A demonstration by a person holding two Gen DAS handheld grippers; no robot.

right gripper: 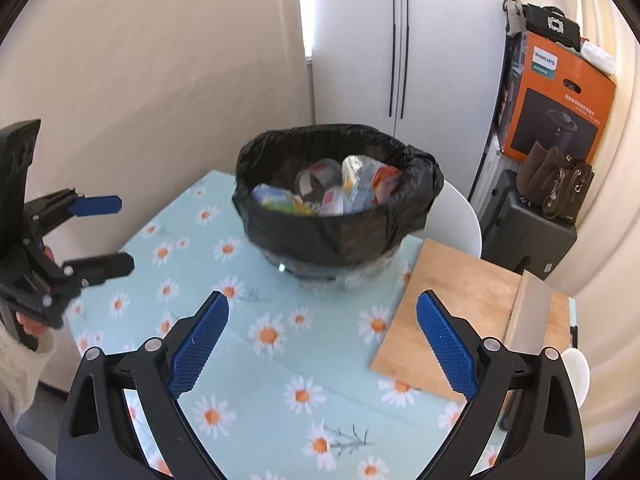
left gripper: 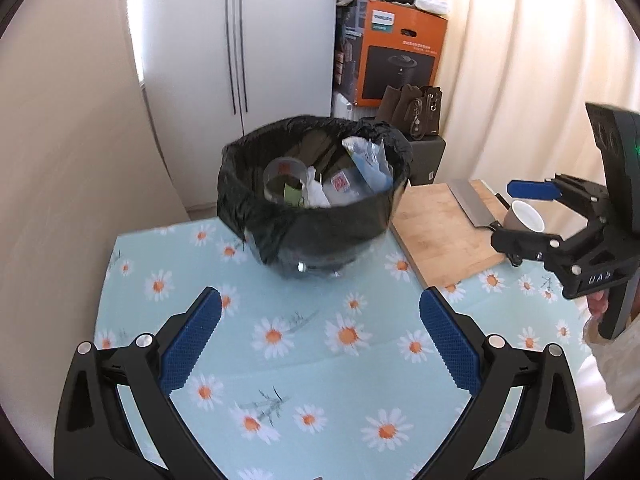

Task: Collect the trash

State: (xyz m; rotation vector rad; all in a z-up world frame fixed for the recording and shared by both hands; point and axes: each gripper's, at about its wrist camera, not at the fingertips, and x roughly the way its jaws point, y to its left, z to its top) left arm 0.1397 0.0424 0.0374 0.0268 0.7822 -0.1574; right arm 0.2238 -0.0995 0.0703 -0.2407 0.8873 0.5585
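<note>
Hovering wide-jawed and empty, left gripper (left gripper: 320, 336) and right gripper (right gripper: 322, 336), both facing twelve o'clock toward the round black-bagged trash bin (left gripper: 316, 216) sitting wrapper-filled on the daisy-print blue tablecloth (left gripper: 320, 360), seemingly awaiting bag gathering.

The bin (left gripper: 316, 200) stands on the table (left gripper: 280, 360) with trash (left gripper: 344, 184) in it; the cutting board (left gripper: 440, 232) lies to its right, carrying a cleaver (left gripper: 472, 200) and a cup (left gripper: 524, 216).

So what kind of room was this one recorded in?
Probably a home kitchen or dining corner: a table with a daisy-print light-blue cloth, a wooden cutting board with a steel cleaver on it, and a black-lined trash bin.
</note>
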